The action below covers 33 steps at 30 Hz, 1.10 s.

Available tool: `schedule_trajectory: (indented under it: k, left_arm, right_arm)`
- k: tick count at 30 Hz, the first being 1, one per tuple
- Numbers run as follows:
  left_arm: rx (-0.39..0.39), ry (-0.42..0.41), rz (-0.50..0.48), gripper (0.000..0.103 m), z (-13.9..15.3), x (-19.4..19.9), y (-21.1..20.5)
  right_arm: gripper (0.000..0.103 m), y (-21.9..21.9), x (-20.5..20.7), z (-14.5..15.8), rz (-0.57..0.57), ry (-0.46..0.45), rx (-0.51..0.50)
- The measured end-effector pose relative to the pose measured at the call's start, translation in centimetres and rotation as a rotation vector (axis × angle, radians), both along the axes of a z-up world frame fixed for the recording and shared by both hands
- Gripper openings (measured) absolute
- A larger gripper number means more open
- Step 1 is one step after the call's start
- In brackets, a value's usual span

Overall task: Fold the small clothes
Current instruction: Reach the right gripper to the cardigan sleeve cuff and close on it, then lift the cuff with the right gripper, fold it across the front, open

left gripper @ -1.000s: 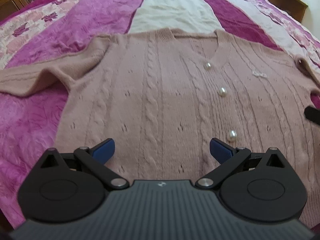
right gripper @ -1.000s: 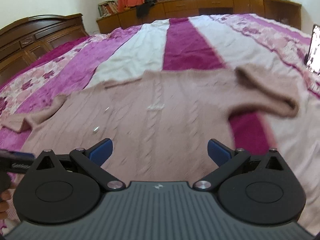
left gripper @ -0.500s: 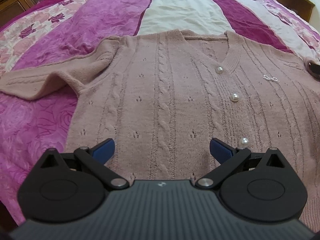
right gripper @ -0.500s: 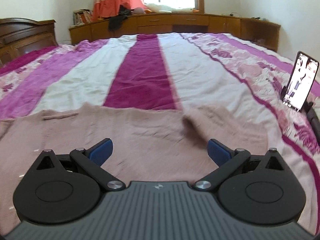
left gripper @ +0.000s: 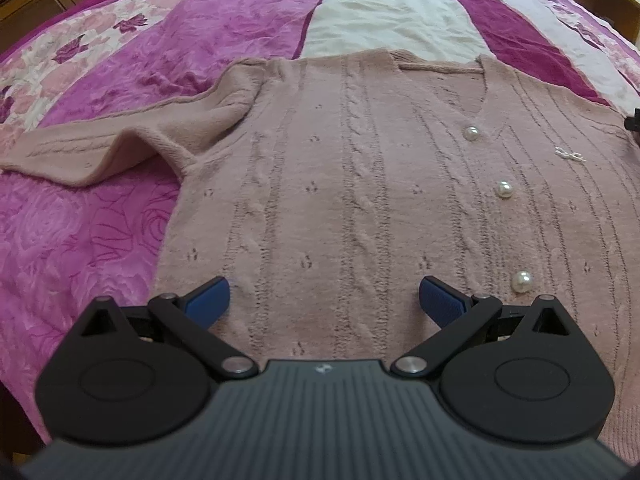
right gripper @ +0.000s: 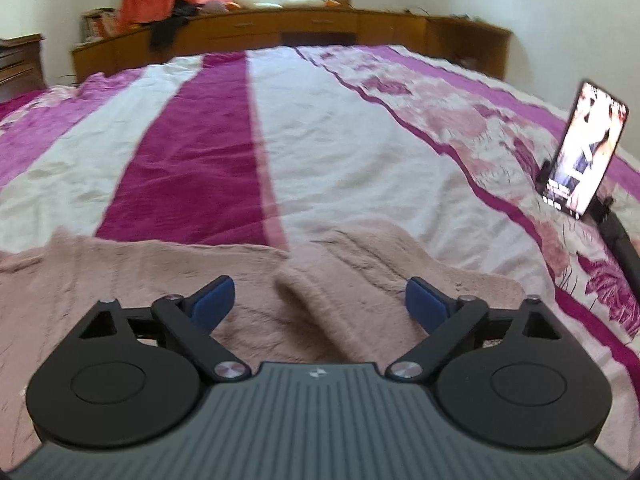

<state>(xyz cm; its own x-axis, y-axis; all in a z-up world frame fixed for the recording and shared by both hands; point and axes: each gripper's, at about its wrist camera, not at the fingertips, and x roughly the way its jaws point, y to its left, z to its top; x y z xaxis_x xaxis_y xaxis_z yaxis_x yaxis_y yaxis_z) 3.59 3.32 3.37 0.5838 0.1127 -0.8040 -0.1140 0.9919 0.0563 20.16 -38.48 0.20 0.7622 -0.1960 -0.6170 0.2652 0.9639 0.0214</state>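
Hovering with blue pads spread apart and holding nothing, the left claw (left gripper: 324, 298) sits over the lower front of a pink cable-knit cardigan (left gripper: 360, 200) lying flat on a striped bed (left gripper: 120, 60). Likewise spread, the right claw (right gripper: 320, 300) hangs over the cardigan's folded-in sleeve (right gripper: 360, 276). Farther right, a phone (right gripper: 584, 152) stands propped.

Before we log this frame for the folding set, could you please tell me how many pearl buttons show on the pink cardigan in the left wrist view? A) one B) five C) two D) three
D: three pearl buttons run down the front of the cardigan below the V-neck, the top button, the middle button and the bottom button, which lies just beyond the open left gripper.
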Motion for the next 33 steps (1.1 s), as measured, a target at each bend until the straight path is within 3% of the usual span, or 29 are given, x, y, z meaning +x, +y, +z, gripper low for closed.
schedule_trajectory:
  k: [7, 9, 13, 22, 33]
  left_arm:
    - [-0.007, -0.001, 0.025, 0.103, 0.0, 0.1, 1.0]
    - [-0.009, -0.003, 0.027, 0.103, 0.0, 0.0, 1.1]
    - [-0.016, -0.007, 0.023, 0.103, 0.1, -0.1, 1.2]
    - [-0.028, -0.021, 0.031, 0.103, 0.4, -0.4, 1.8]
    - [-0.038, -0.047, 0.061, 0.103, 1.1, -0.9, 3.5]
  right_arm:
    - [0.056, -1.2, 0.3, -0.8, -0.051, 0.015, 0.009]
    - [0.038, -1.5, 0.1, -0.4, -0.049, 0.005, 0.01]
    - [0.016, -1.6, -0.8, 1.1, -0.042, -0.027, 0.041]
    - [0.013, 2.2, -4.0, 5.5, 0.07, -0.143, 0.09]
    - [0.013, 7.2, -6.1, 9.3, 0.185, -0.206, 0.191]
